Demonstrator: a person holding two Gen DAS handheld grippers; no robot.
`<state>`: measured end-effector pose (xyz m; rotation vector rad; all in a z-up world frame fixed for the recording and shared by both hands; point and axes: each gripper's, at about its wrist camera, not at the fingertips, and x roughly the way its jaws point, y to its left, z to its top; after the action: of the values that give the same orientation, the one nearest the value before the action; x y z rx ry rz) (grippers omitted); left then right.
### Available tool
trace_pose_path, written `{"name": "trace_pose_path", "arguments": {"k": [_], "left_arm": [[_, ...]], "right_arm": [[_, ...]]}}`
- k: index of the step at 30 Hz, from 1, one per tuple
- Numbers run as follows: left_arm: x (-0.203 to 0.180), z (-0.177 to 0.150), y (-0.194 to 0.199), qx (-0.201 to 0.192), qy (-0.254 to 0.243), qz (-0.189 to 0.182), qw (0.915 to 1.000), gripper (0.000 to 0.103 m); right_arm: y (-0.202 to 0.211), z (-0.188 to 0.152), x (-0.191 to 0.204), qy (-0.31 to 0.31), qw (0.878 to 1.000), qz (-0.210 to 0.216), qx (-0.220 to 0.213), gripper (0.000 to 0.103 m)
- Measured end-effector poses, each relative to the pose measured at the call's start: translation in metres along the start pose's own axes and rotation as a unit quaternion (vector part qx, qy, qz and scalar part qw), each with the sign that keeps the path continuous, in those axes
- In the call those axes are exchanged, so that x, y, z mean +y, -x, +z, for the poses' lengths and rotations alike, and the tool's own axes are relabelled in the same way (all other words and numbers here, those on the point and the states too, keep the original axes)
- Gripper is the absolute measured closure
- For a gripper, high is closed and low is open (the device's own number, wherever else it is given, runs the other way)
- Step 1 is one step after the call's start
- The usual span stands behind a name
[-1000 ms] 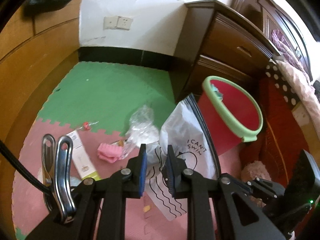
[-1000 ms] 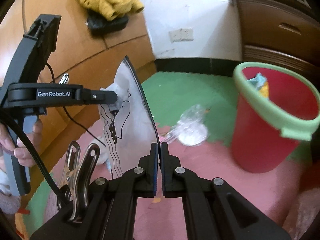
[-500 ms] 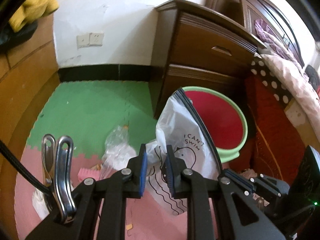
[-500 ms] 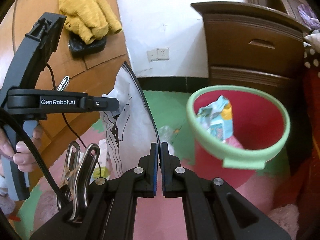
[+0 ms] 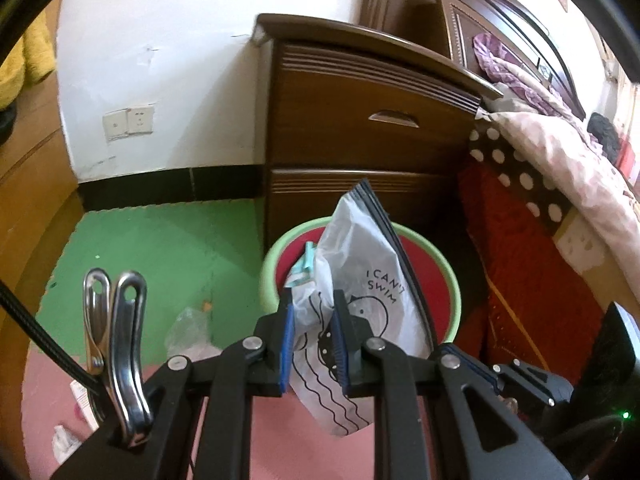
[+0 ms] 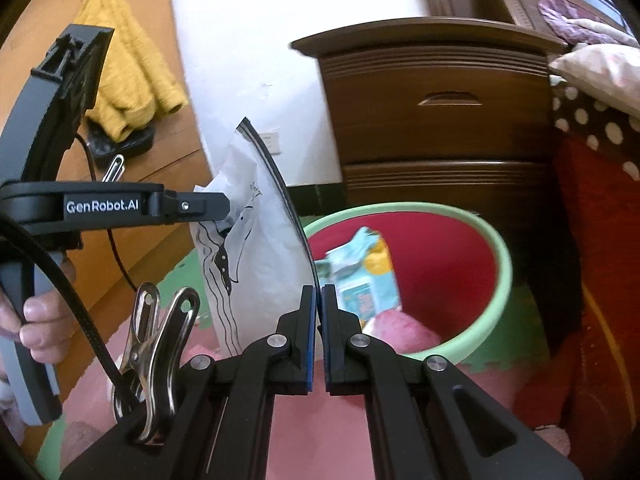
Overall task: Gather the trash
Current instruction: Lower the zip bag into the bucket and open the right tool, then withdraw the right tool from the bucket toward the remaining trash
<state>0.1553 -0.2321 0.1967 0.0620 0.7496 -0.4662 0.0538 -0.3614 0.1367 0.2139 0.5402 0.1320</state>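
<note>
Bag [image 5: 360, 276] above bin [image 5: 450, 268], before the dresser [image 5: 360, 120]; bed [image 5: 560, 152] to its right.

Red bin [image 6: 460, 264] (green rim), white wave-printed bag [image 5: 360, 280]

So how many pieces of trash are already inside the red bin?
2 visible: a teal and yellow snack wrapper leaning on the inner wall of the red bin, and a pink crumpled piece below it at the near side. More may lie hidden underneath.
</note>
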Motion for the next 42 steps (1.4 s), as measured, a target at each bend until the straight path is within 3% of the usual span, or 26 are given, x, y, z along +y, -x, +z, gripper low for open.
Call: {"name": "trace_pose_path", "arguments": {"k": [7, 20, 22, 31, 37, 42], "left_arm": [[-0.022, 0.004, -0.033, -0.008, -0.013, -0.002, 0.9999, 0.085], [-0.034, -0.011, -0.082, 0.024, -0.011, 0.0, 0.9997, 0.085], [-0.033, -0.013, -0.085, 0.032, -0.008, -0.002, 0.9995, 0.08], [-0.029, -0.015, -0.079, 0.04, -0.013, -0.01, 0.9991, 0.066], [-0.031, -0.021, -0.068, 0.036, -0.025, -0.019, 0.9989, 0.066], [-0.024, -0.026, -0.053, 0.029, -0.02, -0.022, 0.9991, 0.066]], "right_arm": [[-0.015, -0.002, -0.027, -0.046, 0.998, -0.038, -0.018, 0.099], [-0.049, -0.014, -0.045, -0.063, 0.995, -0.077, 0.017, 0.099], [-0.052, -0.014, -0.046, -0.066, 0.995, -0.079, 0.019, 0.099], [-0.057, -0.012, -0.052, -0.075, 0.993, -0.093, 0.01, 0.099], [-0.049, -0.013, -0.048, -0.071, 0.994, -0.088, -0.003, 0.098], [-0.042, -0.015, -0.045, -0.073, 0.994, -0.079, -0.012, 0.082]]}}
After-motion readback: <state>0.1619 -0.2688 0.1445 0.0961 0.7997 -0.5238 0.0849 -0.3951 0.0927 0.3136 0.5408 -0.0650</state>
